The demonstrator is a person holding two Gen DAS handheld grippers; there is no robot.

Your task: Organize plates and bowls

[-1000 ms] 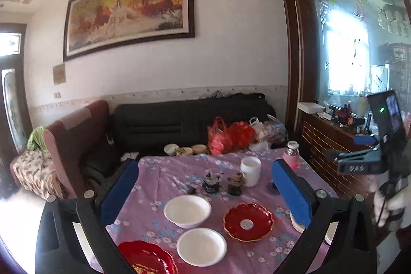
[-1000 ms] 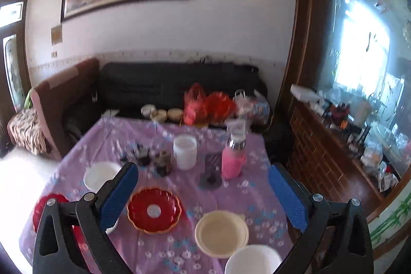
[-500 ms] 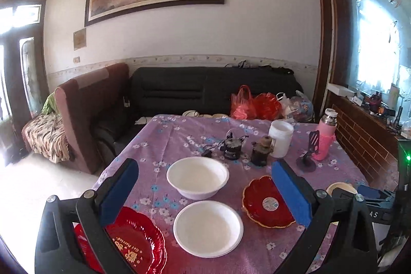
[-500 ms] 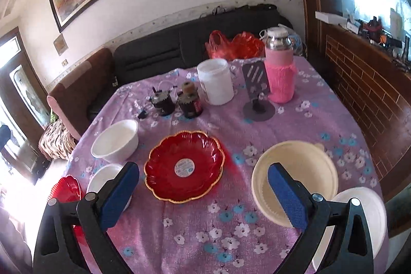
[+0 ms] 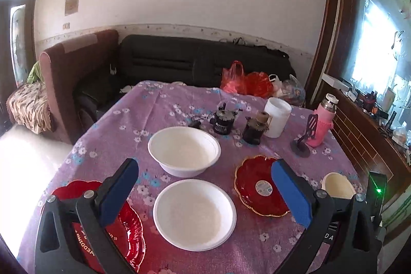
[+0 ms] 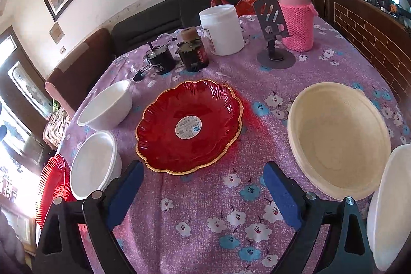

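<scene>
On the purple flowered tablecloth (image 5: 164, 114) stand two white bowls, a far one (image 5: 184, 150) and a near one (image 5: 194, 209). A red gold-rimmed plate (image 5: 259, 185) lies to their right, a second red plate (image 5: 120, 227) at the near left. My left gripper (image 5: 203, 193) is open and empty above the near bowl. In the right wrist view the gold-rimmed red plate (image 6: 190, 125) lies ahead, a cream bowl (image 6: 339, 140) and a white dish (image 6: 390, 202) at right, both white bowls (image 6: 95, 166) at left. My right gripper (image 6: 203, 191) is open, empty, just short of the plate.
At the table's far side stand two small dark motors (image 6: 191, 50), a white jar (image 6: 222, 28), a grey phone stand (image 6: 273, 40) and a pink-sleeved flask (image 6: 295, 14). A black sofa (image 5: 200, 60) and brown armchair (image 5: 74, 73) lie beyond. A wooden cabinet (image 5: 372, 130) stands right.
Both grippers have dropped lower and come closer to the table, tilting down onto the dishes. Both stay open and empty.
</scene>
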